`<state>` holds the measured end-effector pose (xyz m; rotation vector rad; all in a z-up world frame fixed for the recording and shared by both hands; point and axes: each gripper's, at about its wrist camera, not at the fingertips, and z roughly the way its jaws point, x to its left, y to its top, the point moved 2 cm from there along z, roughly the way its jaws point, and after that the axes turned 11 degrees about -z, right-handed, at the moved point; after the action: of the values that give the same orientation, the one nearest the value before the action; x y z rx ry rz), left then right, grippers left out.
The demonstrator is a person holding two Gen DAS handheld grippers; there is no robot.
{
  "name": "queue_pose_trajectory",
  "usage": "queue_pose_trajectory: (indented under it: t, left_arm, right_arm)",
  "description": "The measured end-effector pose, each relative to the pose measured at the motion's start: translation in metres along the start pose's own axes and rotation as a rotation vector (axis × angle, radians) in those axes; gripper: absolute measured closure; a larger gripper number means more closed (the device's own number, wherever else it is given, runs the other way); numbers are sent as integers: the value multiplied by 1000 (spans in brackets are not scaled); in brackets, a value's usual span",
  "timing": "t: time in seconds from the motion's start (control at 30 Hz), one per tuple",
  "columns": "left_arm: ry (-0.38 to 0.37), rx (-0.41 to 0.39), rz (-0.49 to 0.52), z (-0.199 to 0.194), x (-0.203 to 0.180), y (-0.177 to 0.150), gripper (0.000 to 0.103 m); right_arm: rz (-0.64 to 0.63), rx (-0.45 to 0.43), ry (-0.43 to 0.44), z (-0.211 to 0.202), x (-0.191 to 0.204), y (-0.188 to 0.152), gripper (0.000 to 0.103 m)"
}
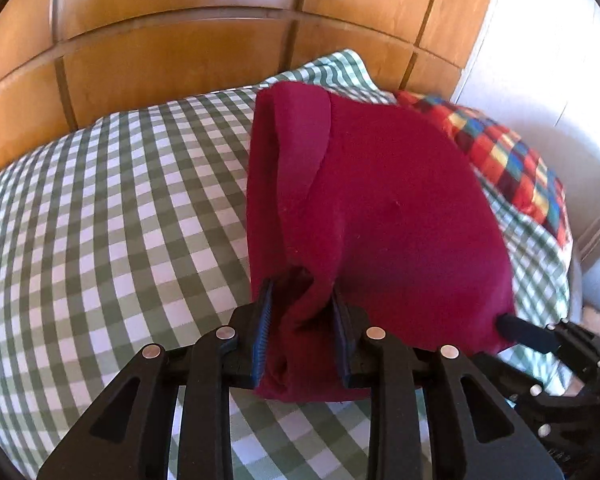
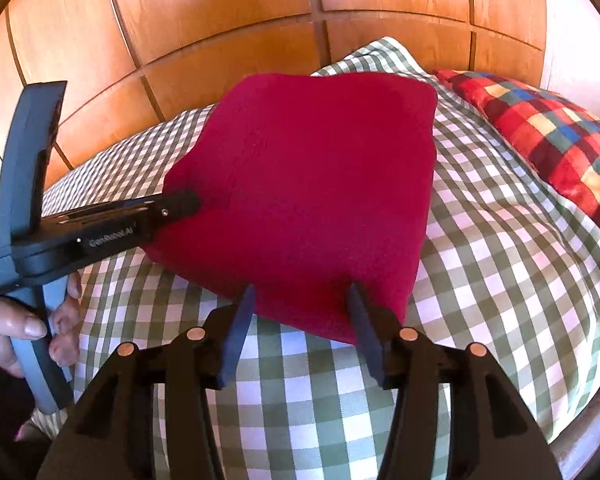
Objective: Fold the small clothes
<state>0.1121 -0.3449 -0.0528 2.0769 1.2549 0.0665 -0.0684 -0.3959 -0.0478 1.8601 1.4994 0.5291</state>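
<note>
A dark red garment (image 2: 300,184) lies folded into a rough square on the green-and-white checked cloth (image 2: 500,264). My left gripper (image 1: 302,296) has its jaws apart with a bunched fold of the red garment (image 1: 380,208) between them; the fingertips are buried in the cloth. In the right wrist view the left gripper (image 2: 180,204) reaches into the garment's left edge. My right gripper (image 2: 302,292) is open, its fingertips (image 2: 246,300) at the garment's near edge, on either side of it. It also shows in the left wrist view (image 1: 512,326) at the garment's right corner.
A multicoloured checked cloth (image 2: 548,136) lies at the far right on the checked cloth. Wooden panelling (image 2: 220,20) rises behind. A white wall (image 1: 540,60) is at the right. A hand (image 2: 16,328) holds the left gripper's handle.
</note>
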Motion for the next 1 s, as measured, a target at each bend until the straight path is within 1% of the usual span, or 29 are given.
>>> queue_pose_trajectory:
  t: [0.03,0.07,0.1,0.13,0.17,0.23,0.3,0.4,0.47,0.53,0.63,0.77,0.8,0.83,0.9,1.0]
  left_arm:
    - [0,-4,-4,-3,0,0,77]
    - [0,-13,-10,-10,0,-1,76]
    - [0,-20,-15,-15,1,-2,73]
    - [1,-30,-25,-21,3,-4,62]
    - [6,-51,-45,-31,7,-7,47]
    - [6,-80,-70,-44,12,-10,35]
    - [15,-97,-88,-59,17,-16,34]
    - [52,-116,-92,-75,21,-29,28]
    - [66,-135,-89,-86,21,-37,22]
    - [81,-150,-88,-95,21,-45,18]
    - [121,-187,-96,-109,22,-53,12]
    - [154,-196,-114,-121,24,-56,11]
    - [162,-205,-114,-124,23,-56,10]
    - [174,-218,-113,-128,22,-56,5]
    - [205,-250,-100,-138,18,-57,4]
    - [227,-273,-78,-148,12,-59,4]
  right_arm:
    - [2,-3,3,-2,0,0,42]
    - [6,-8,3,-6,1,1,40]
    - [13,-17,3,-11,1,2,35]
    - [21,-26,1,-15,0,2,29]
    - [37,-38,-7,-20,-1,2,26]
    - [67,-49,-24,-28,-1,1,20]
    - [100,-58,-49,-35,-1,-1,15]
    - [135,-52,-74,-40,1,-4,11]
    - [146,-38,-107,-42,6,-7,10]
    - [150,-25,-137,-42,12,-11,8]
    - [156,-23,-193,-47,20,-16,7]
    - [144,-65,-281,-62,31,-17,4]
    - [148,-80,-300,-67,34,-17,3]
    - [147,-93,-317,-70,36,-16,3]
    - [129,-131,-366,-81,41,-12,3]
    - [127,-155,-389,-89,47,-9,3]
